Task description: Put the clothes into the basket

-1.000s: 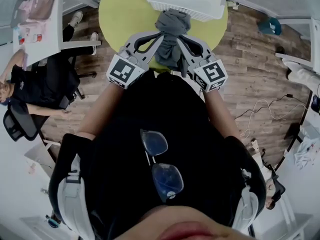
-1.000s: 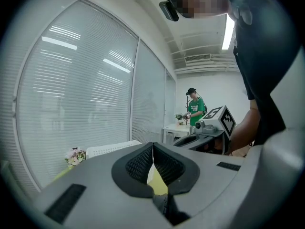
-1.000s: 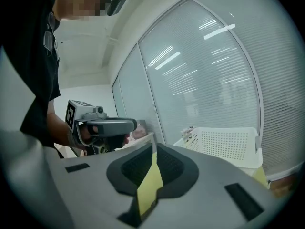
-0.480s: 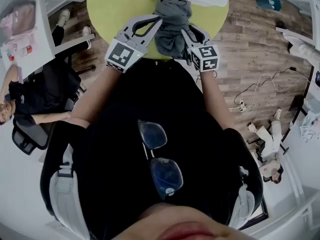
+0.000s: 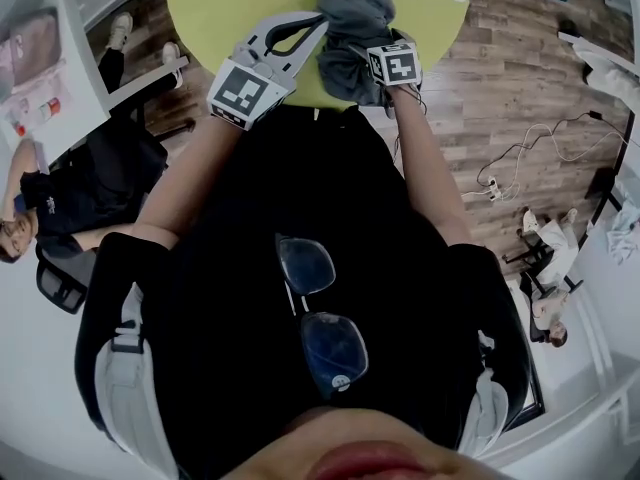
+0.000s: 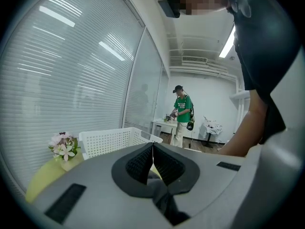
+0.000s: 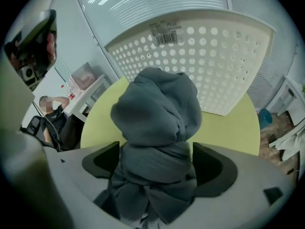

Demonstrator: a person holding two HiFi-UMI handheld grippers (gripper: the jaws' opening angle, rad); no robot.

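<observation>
The main risk is that the grey garment (image 7: 157, 109) never clears the wall of the white basket (image 7: 214, 61). It sits heaped on the yellow-green table (image 7: 224, 128), just in front of the basket and not in it, and one pinched edge is a poor hold for so bulky a bundle. Lifted that way it would likely unroll, drag on the rim or slip off the table. The right gripper (image 7: 155, 161) has just been opening its jaws, which stand wide on either side of the bundle; cloth fills the space between them, but the pads do not press it. The left gripper (image 6: 152, 149) is closed tip to tip, with grey cloth showing behind its pads — it looks to be nipping the garment's edge.
</observation>
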